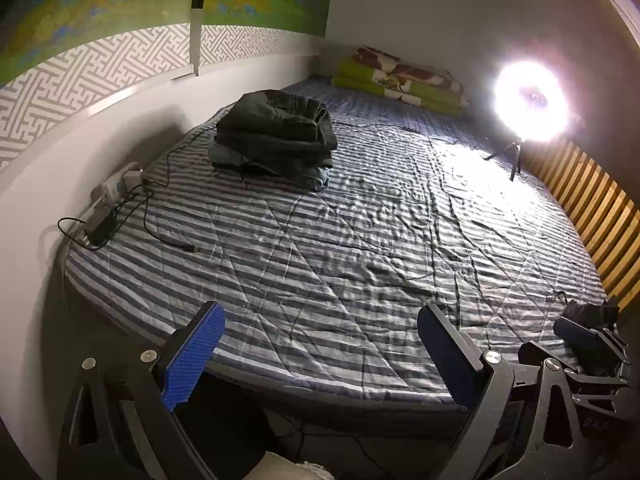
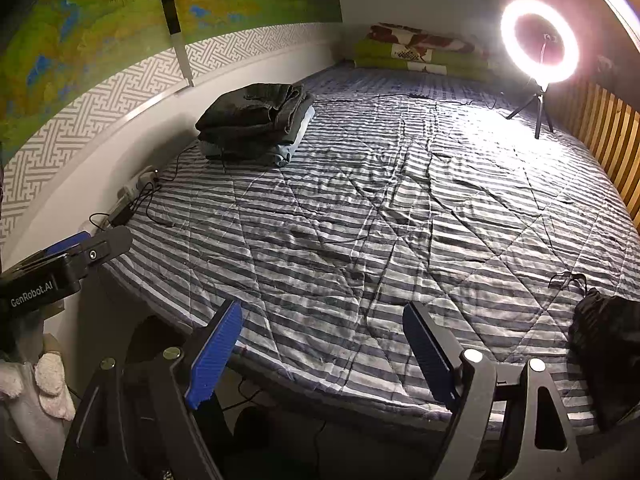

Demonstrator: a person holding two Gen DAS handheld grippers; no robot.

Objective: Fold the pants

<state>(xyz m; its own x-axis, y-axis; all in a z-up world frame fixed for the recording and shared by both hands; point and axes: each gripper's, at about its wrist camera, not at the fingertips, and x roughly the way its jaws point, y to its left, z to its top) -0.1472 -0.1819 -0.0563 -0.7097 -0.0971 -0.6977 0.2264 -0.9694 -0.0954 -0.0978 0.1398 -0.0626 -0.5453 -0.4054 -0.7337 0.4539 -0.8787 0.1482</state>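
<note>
Both jaws spread, nothing between: left gripper (image 1: 320, 354), right gripper (image 2: 322, 350), over near bed edge (image 2: 360, 396). Folded pants (image 2: 256, 120) stacked far left; dark bundle (image 2: 604, 344) near right. Probably reach right, pinch bundle's waistband squarely, spread flat before folding

Counted: one bed (image 2: 400, 240), one stack of folded pants (image 2: 256, 120), at least three pairs; one ring light (image 2: 538, 42) on tripod; two grippers, left gripper (image 1: 320, 354), right gripper (image 2: 322, 350); one dark bundle (image 2: 604, 340); one folded blanket pile (image 2: 416, 50).
</note>
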